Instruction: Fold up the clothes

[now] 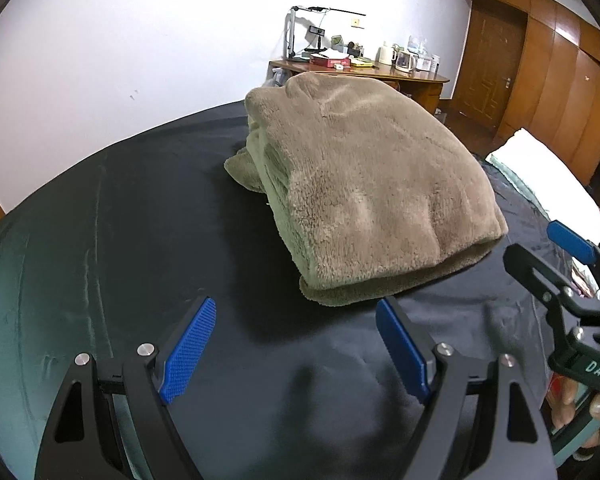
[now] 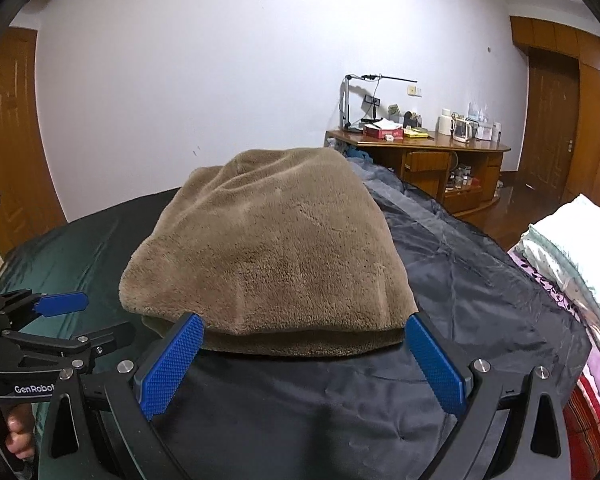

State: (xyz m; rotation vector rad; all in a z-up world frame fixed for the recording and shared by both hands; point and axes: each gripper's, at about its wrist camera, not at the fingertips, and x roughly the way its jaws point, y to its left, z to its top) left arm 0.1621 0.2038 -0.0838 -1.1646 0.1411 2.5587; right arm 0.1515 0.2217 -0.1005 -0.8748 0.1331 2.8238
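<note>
Left wrist view
Garment: a folded tan fleece garment lies in a thick stack on the dark sheet of the bed.
Left gripper: the left gripper is just short of the garment's near edge; its blue-padded fingers stand wide apart with nothing between them.
Right gripper: the right gripper shows to the right of the garment, near its right corner, one blue pad and one black finger spread apart and empty.
Writing: the letters "DAS" read on the right gripper's body; the rest is cut off at the frame edge.
Bench: a wooden bench stands beyond the garment against the white wall, carrying a lamp, a kettle and boxes whose labels are too small to read.

Right wrist view
Garment: the fleece garment sits straight ahead, partly over a dark blue-grey jacket spread on the bed to its right.
Right gripper: the right gripper has its fingers parted on either side of the garment's near edge, not closed on it.
Left gripper: the left gripper is left of the garment, its fingers apart and empty.
Writing: "GenRobot" is printed in white on the left gripper's body.
Bedding: folded pale bedding lies right of the jacket.
</note>
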